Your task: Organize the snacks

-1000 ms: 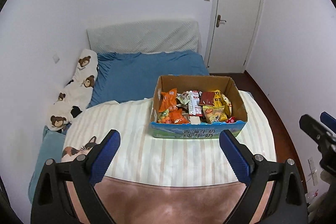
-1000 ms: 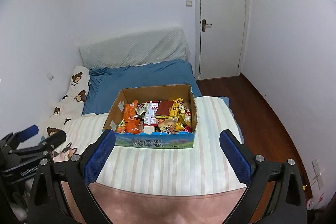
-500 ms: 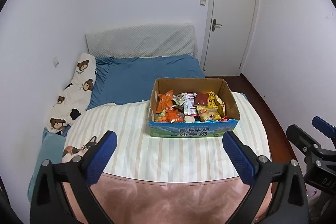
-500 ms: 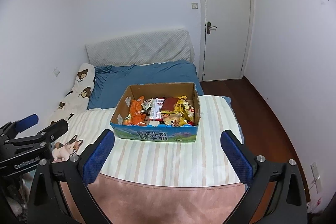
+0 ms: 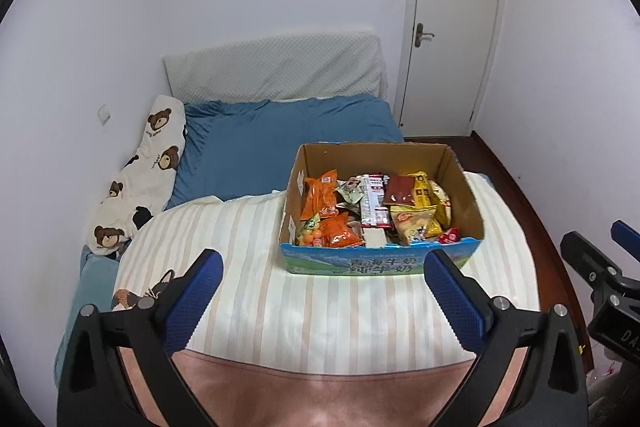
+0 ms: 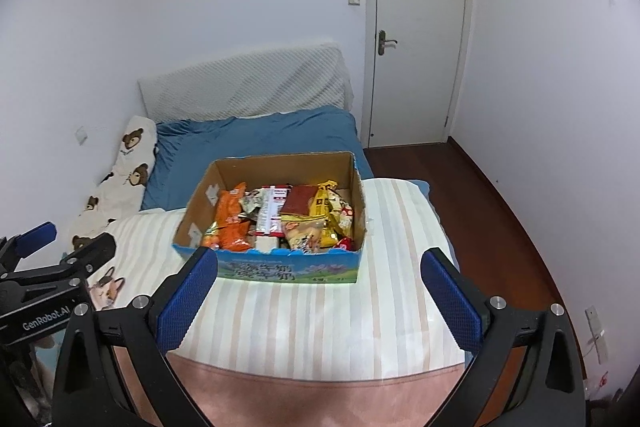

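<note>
A cardboard box [image 5: 462,171] [image 6: 200,195] with a blue printed front stands on a striped blanket [image 5: 312,303] [image 6: 320,307] on the bed. It is full of snack packets: orange bags [image 5: 320,197] [image 6: 230,211] on the left, a red and white pack [image 5: 374,201] in the middle, yellow bags [image 5: 424,191] [image 6: 324,207] on the right. My left gripper [image 5: 322,267] hangs open short of the box, nothing between its blue pads. My right gripper [image 6: 320,265] is open too, a little in front of the box.
Behind the box lie a blue sheet [image 5: 280,135] and a bear-print pillow [image 5: 148,167] along the left wall. A white padded headboard [image 5: 276,67] leans on the back wall. A closed white door [image 5: 452,39] and dark wood floor [image 6: 480,195] are on the right.
Both views first drew back from the box, then came closer again and lower. The left gripper's jaws stand slightly wider than a second ago. The snacks have not moved.
</note>
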Action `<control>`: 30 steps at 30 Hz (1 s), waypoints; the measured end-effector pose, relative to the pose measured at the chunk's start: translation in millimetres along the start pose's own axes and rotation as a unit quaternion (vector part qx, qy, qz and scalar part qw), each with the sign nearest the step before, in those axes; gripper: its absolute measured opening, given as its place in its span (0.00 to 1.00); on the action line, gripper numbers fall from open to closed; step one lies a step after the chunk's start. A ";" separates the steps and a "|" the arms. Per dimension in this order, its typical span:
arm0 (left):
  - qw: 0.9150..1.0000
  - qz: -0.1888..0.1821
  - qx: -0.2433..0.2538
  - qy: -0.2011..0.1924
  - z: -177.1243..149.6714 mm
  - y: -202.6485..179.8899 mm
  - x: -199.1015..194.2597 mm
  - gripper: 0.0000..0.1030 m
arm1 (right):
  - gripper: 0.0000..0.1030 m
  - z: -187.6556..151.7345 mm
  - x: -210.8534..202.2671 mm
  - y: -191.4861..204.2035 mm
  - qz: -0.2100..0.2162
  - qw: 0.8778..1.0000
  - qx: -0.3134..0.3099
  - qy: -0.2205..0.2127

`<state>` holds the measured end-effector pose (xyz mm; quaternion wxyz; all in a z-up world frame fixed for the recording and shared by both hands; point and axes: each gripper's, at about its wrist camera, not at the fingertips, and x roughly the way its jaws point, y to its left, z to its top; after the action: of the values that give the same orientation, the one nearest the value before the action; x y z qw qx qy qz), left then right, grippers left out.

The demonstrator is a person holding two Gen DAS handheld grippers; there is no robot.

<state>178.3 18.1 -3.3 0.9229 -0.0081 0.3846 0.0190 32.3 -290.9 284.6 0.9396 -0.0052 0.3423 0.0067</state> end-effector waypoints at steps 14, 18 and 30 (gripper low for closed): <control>0.999 0.024 0.011 0.034 18.5 -13.6 65.2 1.00 | 1.00 11.1 93.0 0.6 -0.022 0.999 0.003 0.043; 0.999 0.024 0.009 0.038 19.6 -14.5 73.7 1.00 | 1.00 11.3 105.8 0.0 -0.023 0.999 0.008 0.045; 0.999 0.025 0.005 0.035 21.1 -16.4 79.6 1.00 | 1.00 12.1 113.5 2.9 -0.028 0.999 0.008 0.043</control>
<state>250.0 4.6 -44.9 0.9080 0.0058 0.4171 0.0395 126.9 -286.8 220.8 0.9236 -0.0074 0.3825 -0.0230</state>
